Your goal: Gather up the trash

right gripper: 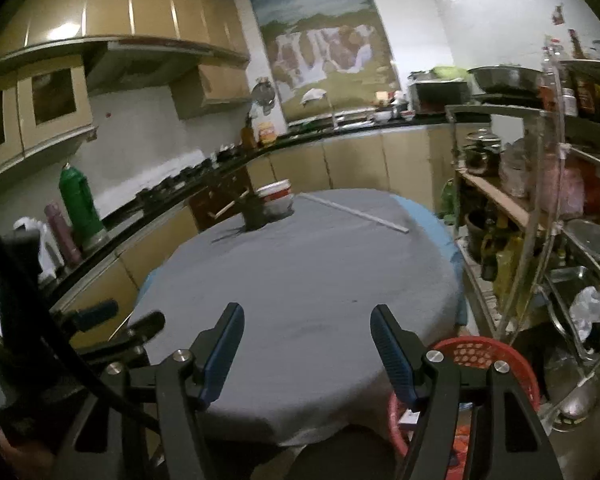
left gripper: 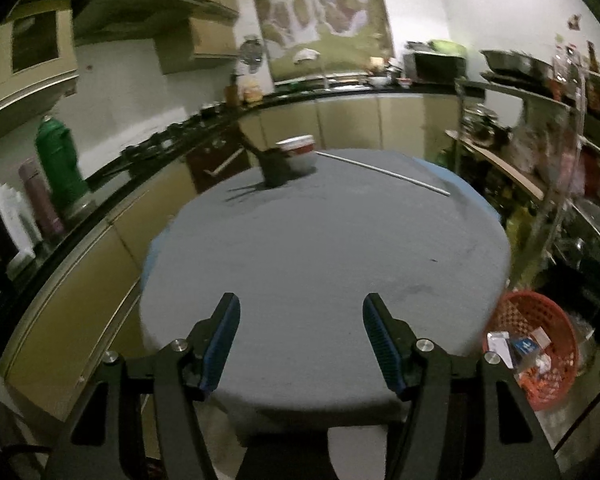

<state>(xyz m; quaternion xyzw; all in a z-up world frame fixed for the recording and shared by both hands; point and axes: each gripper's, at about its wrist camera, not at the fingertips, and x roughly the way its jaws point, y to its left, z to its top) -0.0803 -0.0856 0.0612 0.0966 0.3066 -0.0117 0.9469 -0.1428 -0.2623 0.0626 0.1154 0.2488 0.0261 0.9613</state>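
Observation:
A red plastic basket (left gripper: 534,344) stands on the floor to the right of the round grey-covered table (left gripper: 324,248); it holds several pieces of trash, among them small cartons and wrappers. It also shows in the right wrist view (right gripper: 480,354), partly behind the right finger. My left gripper (left gripper: 300,308) is open and empty above the table's near edge. My right gripper (right gripper: 307,318) is open and empty over the near edge too. The left gripper shows in the right wrist view (right gripper: 116,320) at the left.
At the table's far side stand a dark pot (left gripper: 276,166) and a white bowl with a red band (left gripper: 300,152). A long white rod (left gripper: 384,172) lies across the far right. A counter (left gripper: 100,184) runs along the left; metal shelves (left gripper: 560,184) fill the right.

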